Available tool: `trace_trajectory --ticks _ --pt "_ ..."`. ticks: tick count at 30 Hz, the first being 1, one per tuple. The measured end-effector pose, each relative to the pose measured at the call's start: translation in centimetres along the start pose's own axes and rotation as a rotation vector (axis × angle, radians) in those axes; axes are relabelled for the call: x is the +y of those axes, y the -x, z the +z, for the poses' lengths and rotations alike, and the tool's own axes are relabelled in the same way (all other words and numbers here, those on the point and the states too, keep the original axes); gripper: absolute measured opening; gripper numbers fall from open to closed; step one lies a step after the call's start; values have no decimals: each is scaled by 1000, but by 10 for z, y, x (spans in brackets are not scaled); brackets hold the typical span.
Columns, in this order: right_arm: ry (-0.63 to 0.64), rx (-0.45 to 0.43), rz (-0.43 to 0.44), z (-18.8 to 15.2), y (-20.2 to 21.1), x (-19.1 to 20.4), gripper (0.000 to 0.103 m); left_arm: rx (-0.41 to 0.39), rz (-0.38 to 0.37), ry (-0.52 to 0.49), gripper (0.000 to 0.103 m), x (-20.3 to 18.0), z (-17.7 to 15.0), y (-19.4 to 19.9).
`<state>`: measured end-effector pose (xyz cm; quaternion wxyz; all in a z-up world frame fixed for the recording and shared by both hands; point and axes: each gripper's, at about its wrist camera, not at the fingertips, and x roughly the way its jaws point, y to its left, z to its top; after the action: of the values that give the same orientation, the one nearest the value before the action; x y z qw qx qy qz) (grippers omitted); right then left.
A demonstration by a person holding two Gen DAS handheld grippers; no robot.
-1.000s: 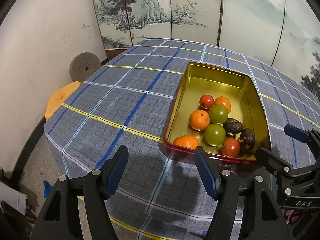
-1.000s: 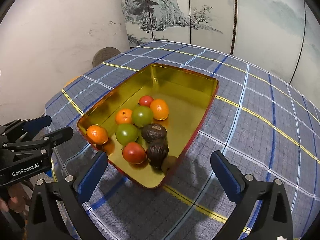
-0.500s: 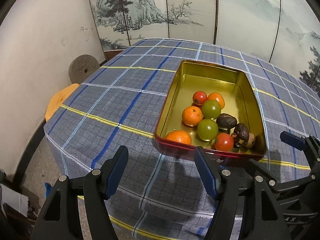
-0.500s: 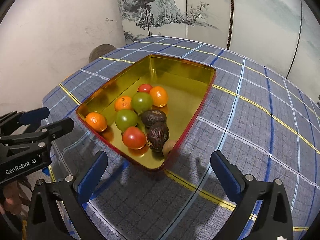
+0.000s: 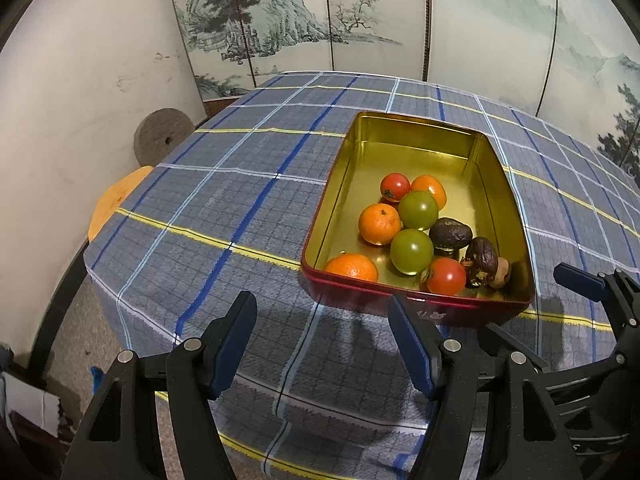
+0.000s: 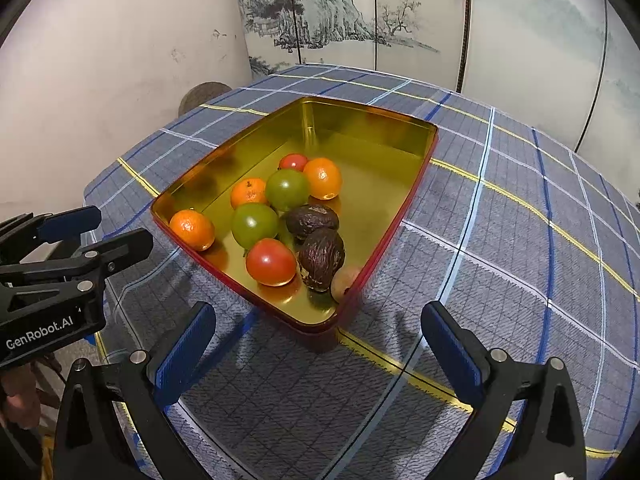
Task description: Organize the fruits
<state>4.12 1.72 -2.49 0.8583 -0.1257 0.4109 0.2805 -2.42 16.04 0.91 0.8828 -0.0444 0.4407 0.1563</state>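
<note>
A gold-lined red tin (image 5: 420, 128) (image 6: 224, 148) sits on a blue plaid tablecloth (image 5: 224, 208) (image 6: 500, 240). It holds several fruits: oranges (image 5: 379, 224) (image 6: 192, 229), green tomatoes (image 5: 412, 250) (image 6: 254, 225), red tomatoes (image 5: 446, 276) (image 6: 270, 261), dark wrinkled fruits (image 5: 450, 233) (image 6: 321, 257) and a small tan one (image 6: 345, 280). My left gripper (image 5: 324, 332) hangs open over the cloth just before the tin's near wall, nothing between its fingers. My right gripper (image 6: 316, 340) is open too, before the tin's near corner, and shows at the right edge of the left wrist view (image 5: 576, 304).
A painted folding screen (image 5: 360, 20) stands behind the table. At the left, off the table's edge, are a round grey stone disc (image 5: 162, 140) and an orange stool (image 5: 116, 204) by a white wall. A hand (image 6: 18, 396) holds the left gripper's body.
Both views have pulled back slightly from the tin; it sits a bit farther from the fingers. The tan fruit at the tin's near corner now shows. Jaws unchanged.
</note>
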Motion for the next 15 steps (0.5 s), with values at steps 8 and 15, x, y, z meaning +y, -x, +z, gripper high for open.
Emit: trace_trajectory --ticks 8,15 --pt "-3 5 0 0 -2 -1 102 0 -1 -5 69 -2 0 -1" --pt "-1 5 0 0 -2 -1 102 -2 -7 -11 69 -5 2 -2"
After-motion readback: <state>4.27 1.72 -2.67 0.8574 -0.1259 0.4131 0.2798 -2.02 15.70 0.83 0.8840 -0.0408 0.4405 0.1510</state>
